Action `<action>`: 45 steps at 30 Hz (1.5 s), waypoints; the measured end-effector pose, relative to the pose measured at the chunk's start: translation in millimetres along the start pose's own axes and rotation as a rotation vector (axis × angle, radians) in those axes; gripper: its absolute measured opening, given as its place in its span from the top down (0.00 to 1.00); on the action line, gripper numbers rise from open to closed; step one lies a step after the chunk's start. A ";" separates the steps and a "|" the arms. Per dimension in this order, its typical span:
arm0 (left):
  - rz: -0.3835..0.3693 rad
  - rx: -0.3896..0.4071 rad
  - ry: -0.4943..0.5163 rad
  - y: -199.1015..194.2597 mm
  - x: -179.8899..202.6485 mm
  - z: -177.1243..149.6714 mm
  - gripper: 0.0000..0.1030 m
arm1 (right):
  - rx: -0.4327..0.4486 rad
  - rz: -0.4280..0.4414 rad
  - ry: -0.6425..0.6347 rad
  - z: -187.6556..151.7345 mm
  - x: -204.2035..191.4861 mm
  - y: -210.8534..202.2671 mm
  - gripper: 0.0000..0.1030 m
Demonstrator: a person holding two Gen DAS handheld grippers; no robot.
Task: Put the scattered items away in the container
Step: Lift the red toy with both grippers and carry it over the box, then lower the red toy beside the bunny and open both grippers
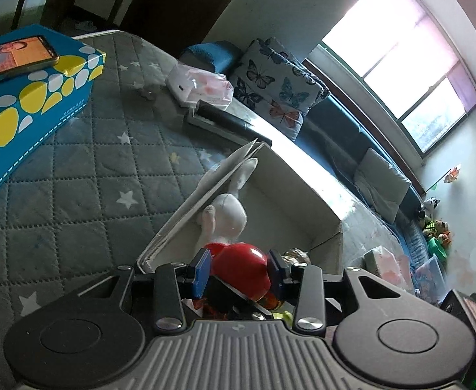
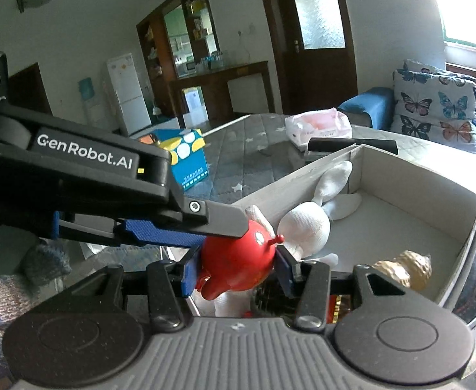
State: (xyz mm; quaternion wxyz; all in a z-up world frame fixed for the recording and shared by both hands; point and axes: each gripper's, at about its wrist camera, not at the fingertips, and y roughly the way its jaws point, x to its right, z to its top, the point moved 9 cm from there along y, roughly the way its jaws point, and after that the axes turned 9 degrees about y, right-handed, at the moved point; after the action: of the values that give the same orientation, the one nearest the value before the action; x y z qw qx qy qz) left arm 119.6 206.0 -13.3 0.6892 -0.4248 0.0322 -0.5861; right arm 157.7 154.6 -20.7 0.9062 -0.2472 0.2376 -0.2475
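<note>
A red round toy (image 1: 241,266) sits between the blue pads of my left gripper (image 1: 239,268), which is shut on it over the near end of a white cardboard box (image 1: 302,175). In the right wrist view the same red toy (image 2: 238,260) is also gripped between the pads of my right gripper (image 2: 238,268), with the left gripper's finger (image 2: 218,217) touching it from above left. A white plush rabbit (image 2: 306,224) lies in the box (image 2: 432,175), also seen in the left wrist view (image 1: 228,211). A tan figurine (image 2: 403,266) lies in the box's near right corner.
The box stands on a grey quilted bed (image 1: 75,169) with star prints. A blue and yellow carton (image 1: 26,104) with a phone (image 1: 13,55) on top lies far left. A pink plastic bag (image 1: 202,84), a black roll (image 1: 228,118) and a butterfly pillow (image 1: 280,87) lie beyond.
</note>
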 end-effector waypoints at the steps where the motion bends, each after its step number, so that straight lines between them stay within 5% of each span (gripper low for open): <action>1: 0.002 0.000 -0.003 0.5 -2.0 -0.3 0.61 | -0.009 0.000 -0.009 -0.5 -0.6 2.0 0.53; 31: 0.034 0.044 0.019 -19.0 -8.6 -2.4 0.61 | -0.022 0.016 0.000 -4.5 -10.2 -3.6 0.51; 45: 0.062 0.081 0.166 -30.3 24.8 -14.6 0.61 | 0.051 -0.032 0.022 -10.1 7.9 -46.4 0.18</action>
State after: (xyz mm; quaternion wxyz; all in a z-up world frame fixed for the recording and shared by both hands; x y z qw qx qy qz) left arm 95.8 178.8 7.6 0.7185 -0.3455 0.0785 -0.5985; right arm 142.8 111.7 -4.6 0.9054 -0.2250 0.2372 -0.2709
